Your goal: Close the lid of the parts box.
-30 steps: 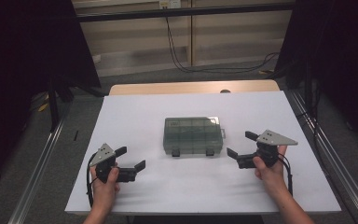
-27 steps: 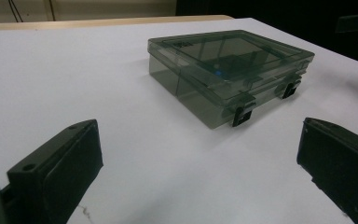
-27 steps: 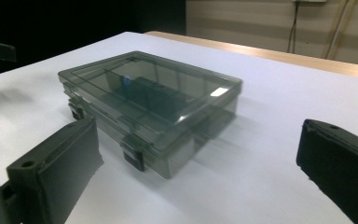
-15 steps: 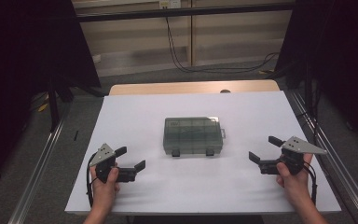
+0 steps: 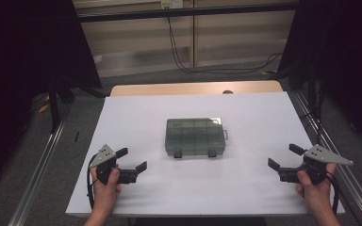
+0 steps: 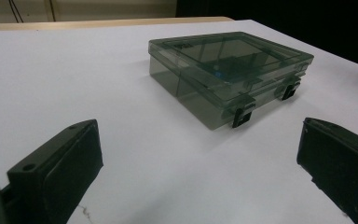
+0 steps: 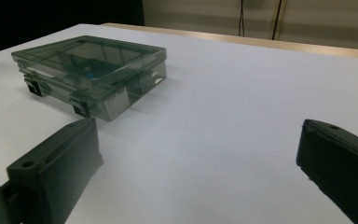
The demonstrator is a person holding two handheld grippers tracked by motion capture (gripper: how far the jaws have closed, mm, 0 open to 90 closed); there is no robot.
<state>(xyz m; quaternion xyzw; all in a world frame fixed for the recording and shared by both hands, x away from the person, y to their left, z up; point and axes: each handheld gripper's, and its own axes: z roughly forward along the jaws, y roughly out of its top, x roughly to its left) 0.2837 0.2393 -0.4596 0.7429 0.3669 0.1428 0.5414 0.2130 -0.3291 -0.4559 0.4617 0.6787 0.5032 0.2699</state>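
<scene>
A smoky transparent plastic case point(image 5: 195, 137) with two dark latches on its near side lies closed in the middle of the white table point(image 5: 245, 113). My left gripper point(image 5: 132, 159) rests near the table's front left, open and empty, pointing toward the case point(image 6: 228, 74). At the front right, near the table's edge, my right gripper point(image 5: 285, 157) is open and empty, with the case point(image 7: 91, 70) well off to its left. A small blue item shows faintly inside the case.
A wooden strip point(image 5: 195, 88) borders the table's far edge. Metal rails point(image 5: 37, 169) run along both sides of the table. Cables hang on the back wall point(image 5: 179, 42). Bare white surface surrounds the case.
My right gripper has drawn back from beside the case toward the front right edge of the table. The left gripper and the case have stayed put.
</scene>
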